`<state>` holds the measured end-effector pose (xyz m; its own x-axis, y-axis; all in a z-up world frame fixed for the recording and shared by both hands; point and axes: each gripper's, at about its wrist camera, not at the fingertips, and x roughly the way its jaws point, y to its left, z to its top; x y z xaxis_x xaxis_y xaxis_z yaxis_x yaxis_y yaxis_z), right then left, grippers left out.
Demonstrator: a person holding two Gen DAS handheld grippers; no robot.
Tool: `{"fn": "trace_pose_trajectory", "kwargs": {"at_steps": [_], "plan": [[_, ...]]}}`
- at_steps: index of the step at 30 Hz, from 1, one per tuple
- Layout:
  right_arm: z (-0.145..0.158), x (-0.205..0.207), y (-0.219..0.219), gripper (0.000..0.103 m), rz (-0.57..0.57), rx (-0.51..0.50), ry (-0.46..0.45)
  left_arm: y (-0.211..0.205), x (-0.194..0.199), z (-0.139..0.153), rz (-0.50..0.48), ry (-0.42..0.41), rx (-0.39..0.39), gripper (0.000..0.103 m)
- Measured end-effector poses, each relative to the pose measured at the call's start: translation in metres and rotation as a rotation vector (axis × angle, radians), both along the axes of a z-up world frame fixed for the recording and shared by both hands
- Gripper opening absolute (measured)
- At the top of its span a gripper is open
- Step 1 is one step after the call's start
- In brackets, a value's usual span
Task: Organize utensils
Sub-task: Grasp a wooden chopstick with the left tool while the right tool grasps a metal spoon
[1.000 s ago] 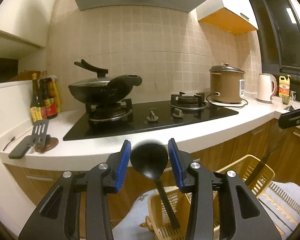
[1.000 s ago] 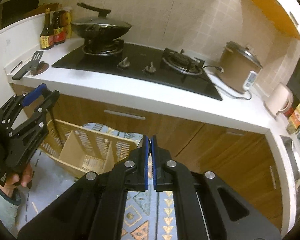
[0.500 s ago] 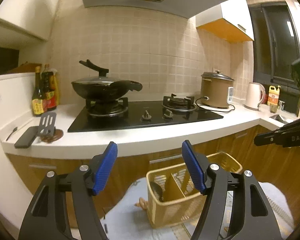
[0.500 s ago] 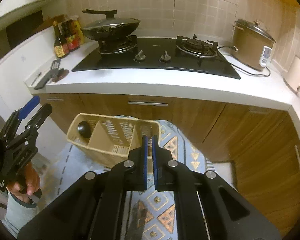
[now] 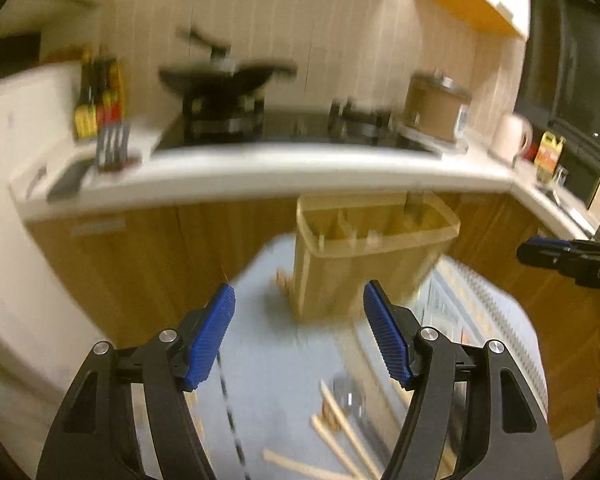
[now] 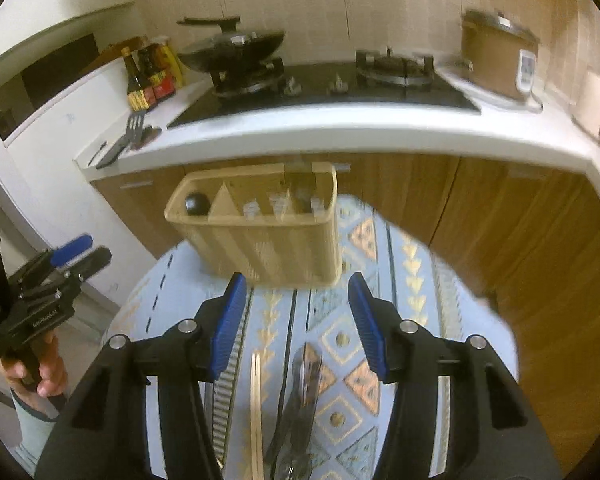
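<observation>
Chopsticks (image 6: 256, 412) and dark utensil (image 6: 300, 400) lie below right gripper (image 6: 297, 292), spread wide; left gripper (image 5: 299, 304) wide, empty.

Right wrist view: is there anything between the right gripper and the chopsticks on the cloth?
Nothing visible. The right gripper is open above the patterned cloth, and the chopsticks lie uncovered beside a dark utensil.

The right gripper (image 6: 297, 312) hangs spread wide over wooden chopsticks (image 6: 256, 408) on the patterned mat (image 6: 352, 384), the divided utensil basket (image 6: 260, 236) beyond.
</observation>
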<state>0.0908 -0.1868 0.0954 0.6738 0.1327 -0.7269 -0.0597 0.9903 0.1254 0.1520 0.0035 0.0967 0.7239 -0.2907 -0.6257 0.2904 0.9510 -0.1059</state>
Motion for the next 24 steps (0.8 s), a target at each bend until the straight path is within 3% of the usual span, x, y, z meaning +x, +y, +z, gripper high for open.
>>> {"fn": "trace_pose_trajectory", "kwargs": {"at_steps": [5,9,12,16,18,24], "plan": [[-0.05,-0.01,-0.007,0.05,0.003,0.044,0.095,0.022,-0.013,-0.063,0.038,0.232,-0.023,0.063],[-0.086,-0.016,-0.007,0.05,0.011,0.064,0.158,0.041,-0.028,-0.102,0.09,0.371,-0.067,0.063],[-0.1,-0.016,-0.01,0.049,-0.004,0.073,0.183,0.043,-0.034,-0.121,0.114,0.429,-0.074,0.063],[-0.118,-0.015,-0.009,0.046,-0.01,0.061,0.216,0.031,-0.038,-0.134,0.151,0.441,-0.027,0.063],[-0.129,-0.017,-0.007,0.037,0.006,0.061,0.24,0.024,-0.038,-0.137,0.164,0.43,0.006,0.063],[-0.147,-0.016,-0.001,0.037,0.037,0.053,0.274,-0.004,-0.035,-0.145,0.202,0.385,0.125,0.059]]}}
